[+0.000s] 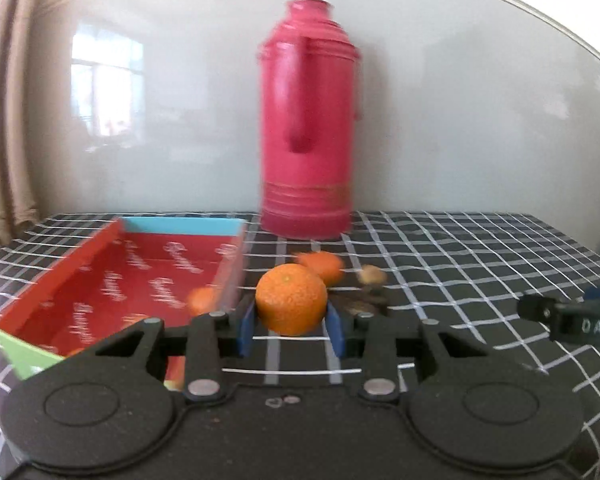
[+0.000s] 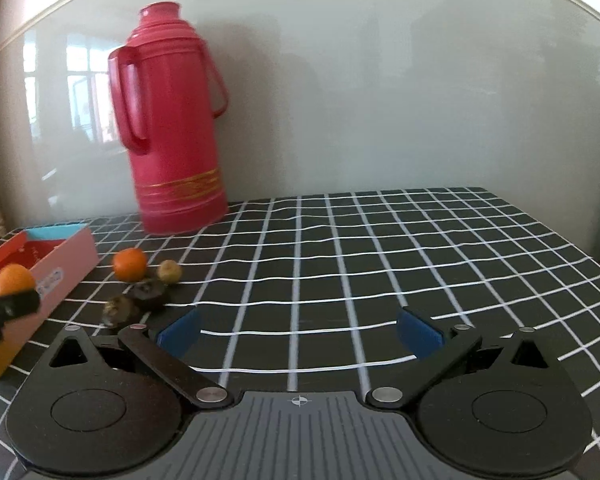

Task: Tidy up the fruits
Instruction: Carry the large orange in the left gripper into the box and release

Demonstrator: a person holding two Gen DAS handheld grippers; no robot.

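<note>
My left gripper (image 1: pixel 291 326) is shut on an orange (image 1: pixel 291 299) and holds it above the table, just right of the red box (image 1: pixel 112 276). One orange (image 1: pixel 203 300) lies inside the box. Another orange (image 1: pixel 322 266) and a small tan fruit (image 1: pixel 372 275) lie on the table behind, with dark fruits (image 1: pixel 360 304) beside them. In the right wrist view, my right gripper (image 2: pixel 299 334) is open and empty over bare cloth. The held orange (image 2: pixel 14 279), the loose orange (image 2: pixel 129 264), the tan fruit (image 2: pixel 169 271) and dark fruits (image 2: pixel 150 294) are at its left.
A tall pink thermos (image 1: pixel 308 120) stands at the back by the wall, also in the right wrist view (image 2: pixel 176 120). The checked black tablecloth (image 2: pixel 380 260) covers the table. The right gripper's tip (image 1: pixel 572 320) shows at the left view's right edge.
</note>
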